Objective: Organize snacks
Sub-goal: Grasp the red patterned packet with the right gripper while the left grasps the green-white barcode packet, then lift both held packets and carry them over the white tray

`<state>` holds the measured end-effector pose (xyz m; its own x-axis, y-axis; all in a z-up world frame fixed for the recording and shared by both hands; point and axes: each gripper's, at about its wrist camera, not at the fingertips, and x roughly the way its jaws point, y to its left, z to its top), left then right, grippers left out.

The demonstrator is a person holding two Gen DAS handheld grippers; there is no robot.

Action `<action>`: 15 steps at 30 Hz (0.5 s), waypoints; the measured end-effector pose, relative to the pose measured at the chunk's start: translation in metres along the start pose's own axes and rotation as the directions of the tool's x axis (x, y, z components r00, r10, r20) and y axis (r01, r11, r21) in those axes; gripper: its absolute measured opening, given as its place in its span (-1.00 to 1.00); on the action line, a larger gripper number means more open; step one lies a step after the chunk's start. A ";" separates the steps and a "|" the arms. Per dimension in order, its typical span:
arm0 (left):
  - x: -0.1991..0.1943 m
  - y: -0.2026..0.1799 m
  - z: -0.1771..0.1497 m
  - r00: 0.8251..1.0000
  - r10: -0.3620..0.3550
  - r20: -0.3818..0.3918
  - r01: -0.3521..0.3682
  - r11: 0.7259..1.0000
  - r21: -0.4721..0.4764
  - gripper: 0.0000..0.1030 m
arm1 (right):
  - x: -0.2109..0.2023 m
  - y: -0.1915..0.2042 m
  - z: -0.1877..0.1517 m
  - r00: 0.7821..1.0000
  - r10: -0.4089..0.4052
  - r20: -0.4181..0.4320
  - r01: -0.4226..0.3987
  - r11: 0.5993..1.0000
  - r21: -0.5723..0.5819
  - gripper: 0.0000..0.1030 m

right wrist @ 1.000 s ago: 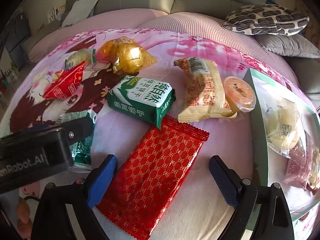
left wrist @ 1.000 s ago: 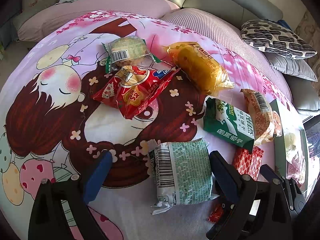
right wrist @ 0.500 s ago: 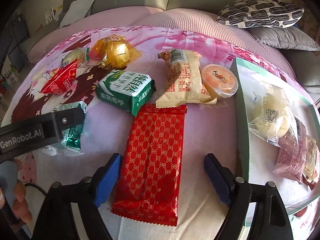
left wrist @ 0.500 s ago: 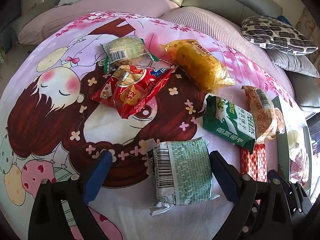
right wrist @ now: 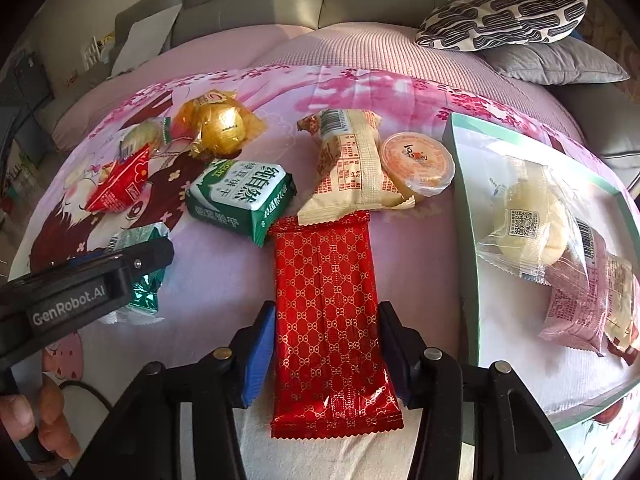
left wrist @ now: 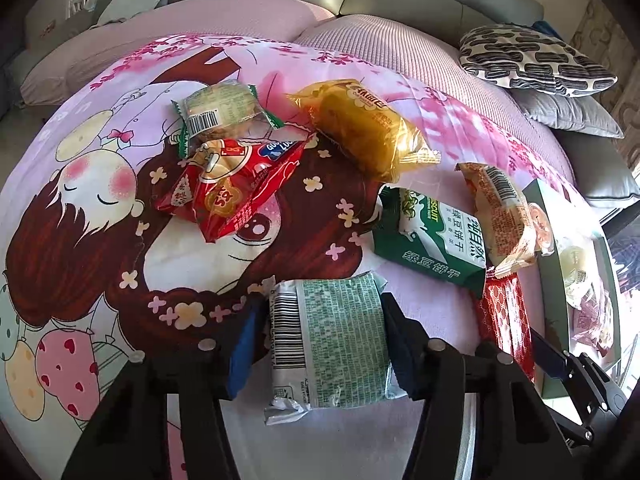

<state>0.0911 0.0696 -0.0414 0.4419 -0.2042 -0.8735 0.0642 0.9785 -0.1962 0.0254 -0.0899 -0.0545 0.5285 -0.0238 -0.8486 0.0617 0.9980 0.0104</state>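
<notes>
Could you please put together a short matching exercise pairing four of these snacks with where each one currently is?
Things:
1. red patterned packet
2. green-printed packet
3. jelly cup
4. round bun with a QR label

Places:
A. in the box
B. between the left gripper fingers
C. beside the beige packet
D. between the right gripper fingers

Pairs: 1-D, 2-B, 3-C, 4-A

A green-lidded box [right wrist: 460, 216] runs off the right wrist view's right and lower edges. The snacks inside overlap, the lowest pack [right wrist: 624, 350] mostly buried. In the left wrist view, the jelly cup [left wrist: 541, 229] sits half hidden behind a beige snack pack [left wrist: 500, 216]. Small print on every wrapper stays unreadable.
</notes>
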 end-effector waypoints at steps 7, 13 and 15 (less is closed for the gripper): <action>-0.005 0.003 0.001 0.999 -0.029 0.019 0.029 1.000 -0.012 0.00 | -0.003 -0.006 0.000 1.000 0.022 0.003 -0.022 0.999 0.036 -0.04; -0.014 0.003 0.002 0.998 -0.037 0.046 0.038 0.999 -0.016 -0.01 | -0.011 -0.008 -0.001 0.998 0.054 0.026 -0.055 0.997 0.047 -0.04; -0.017 0.002 0.003 0.998 -0.038 0.058 0.039 0.999 -0.017 -0.01 | -0.015 -0.008 -0.001 0.997 0.068 0.034 -0.069 0.997 0.046 -0.04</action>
<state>0.0862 0.0754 -0.0260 0.4903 -0.2389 -0.8382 0.0662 0.9691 -0.2375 0.0157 -0.0971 -0.0425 0.5596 0.0420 -0.8277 0.0638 0.9936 0.0936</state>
